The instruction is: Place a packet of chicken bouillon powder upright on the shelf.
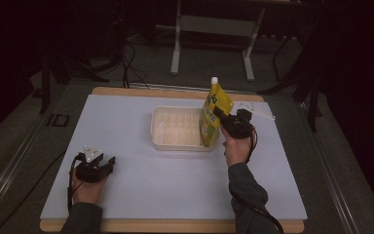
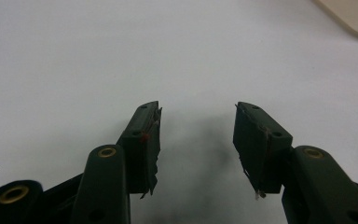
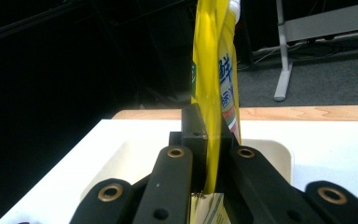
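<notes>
Over the tray (image 1: 175, 127) the right claw (image 1: 217, 113) grips the yellow pouch (image 1: 213, 114); the left claw (image 2: 198, 140) gapes empty.

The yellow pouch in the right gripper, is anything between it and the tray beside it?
Nothing visible. The right gripper holds the yellow pouch upright at the right end of the tray, whose ribbed floor lies bare. The left gripper rests open on the white board, well away.

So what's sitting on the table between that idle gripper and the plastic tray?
Nothing: the high view shows bare white table between left gripper and tray.
</notes>
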Tool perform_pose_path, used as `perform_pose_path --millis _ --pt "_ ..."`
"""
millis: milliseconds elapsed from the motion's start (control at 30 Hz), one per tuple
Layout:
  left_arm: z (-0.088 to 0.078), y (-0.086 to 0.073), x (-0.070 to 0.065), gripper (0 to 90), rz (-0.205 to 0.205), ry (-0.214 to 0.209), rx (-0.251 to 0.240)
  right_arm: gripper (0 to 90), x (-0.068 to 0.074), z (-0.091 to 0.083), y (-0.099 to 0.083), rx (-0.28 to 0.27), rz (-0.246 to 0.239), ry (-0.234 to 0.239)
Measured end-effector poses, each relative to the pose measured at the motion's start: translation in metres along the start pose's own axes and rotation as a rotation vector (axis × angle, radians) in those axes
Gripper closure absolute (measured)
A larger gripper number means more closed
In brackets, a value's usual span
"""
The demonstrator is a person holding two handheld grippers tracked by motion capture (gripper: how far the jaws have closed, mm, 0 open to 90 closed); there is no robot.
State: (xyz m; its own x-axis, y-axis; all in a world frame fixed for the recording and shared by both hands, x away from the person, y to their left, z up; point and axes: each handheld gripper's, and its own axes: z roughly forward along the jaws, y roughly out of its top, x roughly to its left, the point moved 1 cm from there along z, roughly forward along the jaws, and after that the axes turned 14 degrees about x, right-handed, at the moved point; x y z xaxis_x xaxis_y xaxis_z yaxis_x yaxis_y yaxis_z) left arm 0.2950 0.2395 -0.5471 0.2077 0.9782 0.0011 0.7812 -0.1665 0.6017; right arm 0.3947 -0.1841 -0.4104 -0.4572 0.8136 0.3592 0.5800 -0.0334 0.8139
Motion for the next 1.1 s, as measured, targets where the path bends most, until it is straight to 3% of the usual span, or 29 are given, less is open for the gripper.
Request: perform_pose_path --millis 333,567,733,1100 --pt "0.000 0.000 0.000 50.5 -0.002 -0.003 -0.003 90.0 -0.002 0.010 -0.001 0.003 0.006 -0.014" --pt "0.000 0.000 0.000 50.5 0.000 -0.002 -0.002 90.0 -0.002 0.018 -0.003 -0.003 -0.003 -0.051" --pt "0.000 0.000 0.000 50.5 -0.002 -0.004 -0.003 90.0 -0.002 0.023 -0.004 -0.011 0.010 -0.058" --pt "0.000 0.000 0.000 50.4 -0.003 -0.005 -0.006 90.0 0.003 0.032 -0.004 -0.002 -0.014 -0.061"
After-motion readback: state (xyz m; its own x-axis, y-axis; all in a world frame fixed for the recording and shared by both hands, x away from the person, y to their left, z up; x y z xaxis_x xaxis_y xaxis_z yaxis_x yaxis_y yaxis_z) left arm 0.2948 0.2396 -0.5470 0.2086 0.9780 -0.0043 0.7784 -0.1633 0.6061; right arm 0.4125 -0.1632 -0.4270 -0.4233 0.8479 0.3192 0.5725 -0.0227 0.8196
